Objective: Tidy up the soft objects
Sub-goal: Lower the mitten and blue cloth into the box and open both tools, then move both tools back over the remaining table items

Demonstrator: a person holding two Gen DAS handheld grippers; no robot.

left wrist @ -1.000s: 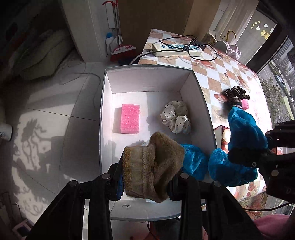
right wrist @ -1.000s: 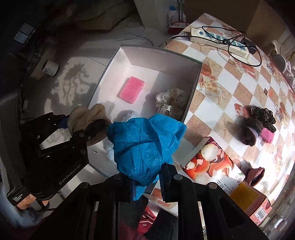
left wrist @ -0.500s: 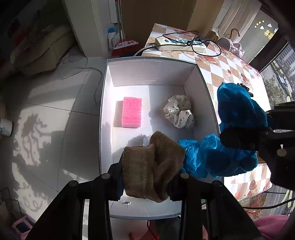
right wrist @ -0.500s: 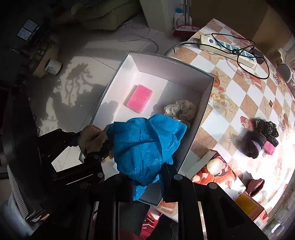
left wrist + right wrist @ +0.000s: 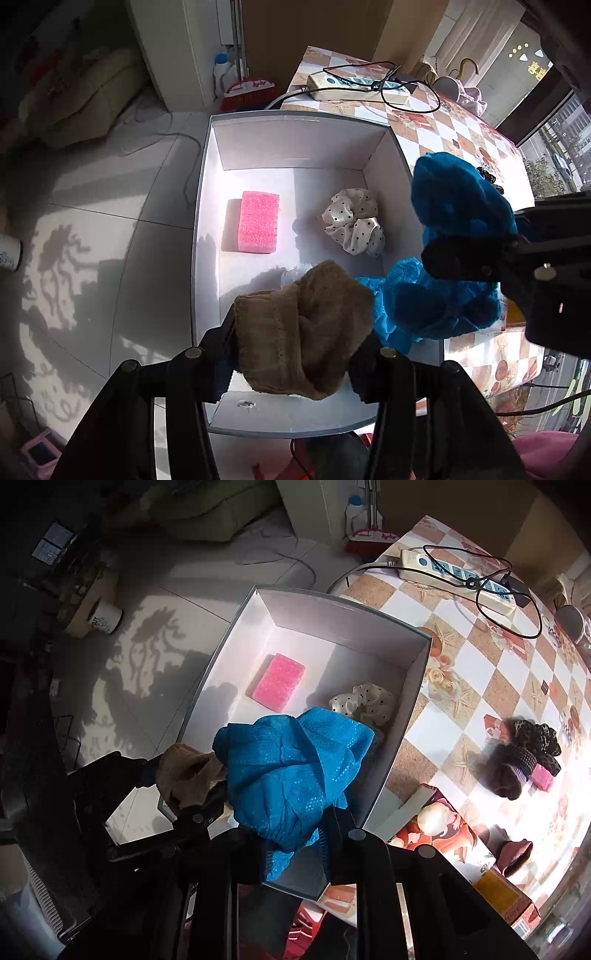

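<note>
My left gripper is shut on a tan knitted sock and holds it above the near end of a white open box. My right gripper is shut on a blue sequined cloth and holds it over the box's near right part; the cloth also shows in the left wrist view. In the box lie a pink sponge and a white polka-dot scrunchie. The sock also shows in the right wrist view.
The box stands at the edge of a checkered table. On the table are a power strip with a black cable, dark scrunchies, a small pink block and a printed carton. A tiled floor lies left.
My right gripper has carried the blue cloth left, from beside the box to over it. Both grippers have risen a little; the left still holds the sock.
</note>
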